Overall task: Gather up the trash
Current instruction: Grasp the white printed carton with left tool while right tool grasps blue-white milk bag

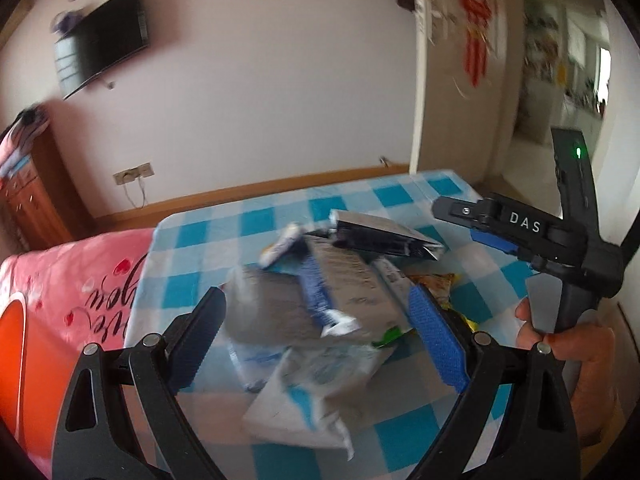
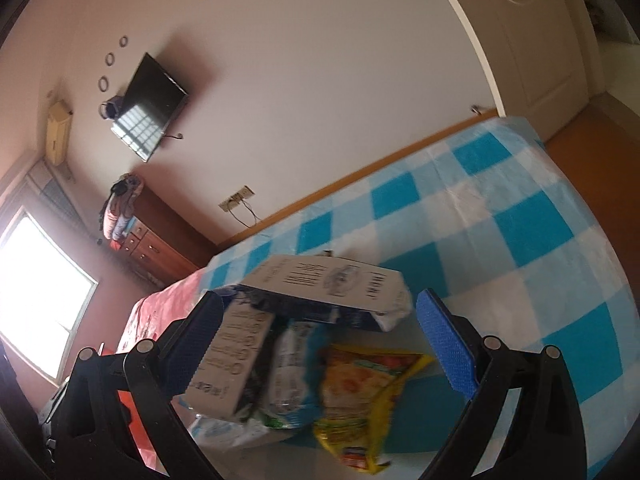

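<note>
White wall, tilted wall-mounted TV [image 2: 150,106], power outlet [image 2: 237,198] low on the wall above wood baseboard. Brown dresser [image 2: 154,236] left, bright window [image 2: 38,296] beyond it. White door [image 2: 536,52] right. Blue-checked counter [image 2: 520,216].

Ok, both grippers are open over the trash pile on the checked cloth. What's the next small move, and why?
Probably ease the right gripper down and close on the yellow wrapper. It lies flat between the open fingers, nearest that gripper, while the cartons sit stacked and awkward. The left gripper can wait open.

Crumpled wrappers and cartons [image 1: 320,304] heaped on checked tablecloth.
</note>
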Demonstrator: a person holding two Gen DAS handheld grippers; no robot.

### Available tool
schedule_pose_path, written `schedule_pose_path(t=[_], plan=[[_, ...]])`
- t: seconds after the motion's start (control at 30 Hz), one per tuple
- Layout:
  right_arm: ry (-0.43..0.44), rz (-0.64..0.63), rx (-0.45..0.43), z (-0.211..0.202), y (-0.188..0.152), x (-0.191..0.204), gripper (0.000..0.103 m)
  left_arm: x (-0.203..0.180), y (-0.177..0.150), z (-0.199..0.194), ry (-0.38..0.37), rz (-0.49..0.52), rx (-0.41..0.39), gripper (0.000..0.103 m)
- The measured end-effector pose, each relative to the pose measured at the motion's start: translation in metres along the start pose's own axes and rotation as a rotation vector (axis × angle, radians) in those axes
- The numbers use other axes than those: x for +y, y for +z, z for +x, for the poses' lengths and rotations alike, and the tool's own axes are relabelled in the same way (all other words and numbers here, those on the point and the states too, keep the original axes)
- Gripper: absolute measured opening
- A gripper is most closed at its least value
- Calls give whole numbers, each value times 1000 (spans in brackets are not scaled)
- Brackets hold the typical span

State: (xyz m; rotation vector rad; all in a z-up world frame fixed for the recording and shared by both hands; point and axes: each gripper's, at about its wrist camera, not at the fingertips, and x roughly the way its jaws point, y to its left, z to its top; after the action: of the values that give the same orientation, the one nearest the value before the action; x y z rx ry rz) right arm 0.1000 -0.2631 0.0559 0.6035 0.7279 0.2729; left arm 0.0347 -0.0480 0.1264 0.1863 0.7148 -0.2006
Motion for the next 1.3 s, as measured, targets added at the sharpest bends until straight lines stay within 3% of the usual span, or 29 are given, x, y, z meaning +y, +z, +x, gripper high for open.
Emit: schedule_pose_path(t=[0.23, 0.43, 0.5, 0.6, 0.67, 0.8, 1.0, 1.3], plan=[[7, 27, 56, 6, 1, -12, 96, -28, 18, 49, 7, 73, 141, 93], [21, 26, 106, 13, -3, -14, 94, -30, 22, 78, 74, 102, 209, 93], [18, 25, 121, 16, -5, -14, 84, -28, 22, 87, 87, 105, 227, 92], [31, 35, 148, 21, -7, -16, 78, -22, 20, 100, 92, 88, 260, 86], [54, 42, 153, 22, -8, -17, 75, -20, 18, 104, 83, 72, 267, 85], [80, 16, 149, 20, -11, -10, 61, -18, 14, 106, 61, 34, 273, 68], [120, -54, 170, 24, -18, 8, 44, -15, 8, 99, 58, -10, 244, 67], [140, -120, 202, 32, -29, 24, 41, 3, 3, 71, 62, -81, 191, 67]])
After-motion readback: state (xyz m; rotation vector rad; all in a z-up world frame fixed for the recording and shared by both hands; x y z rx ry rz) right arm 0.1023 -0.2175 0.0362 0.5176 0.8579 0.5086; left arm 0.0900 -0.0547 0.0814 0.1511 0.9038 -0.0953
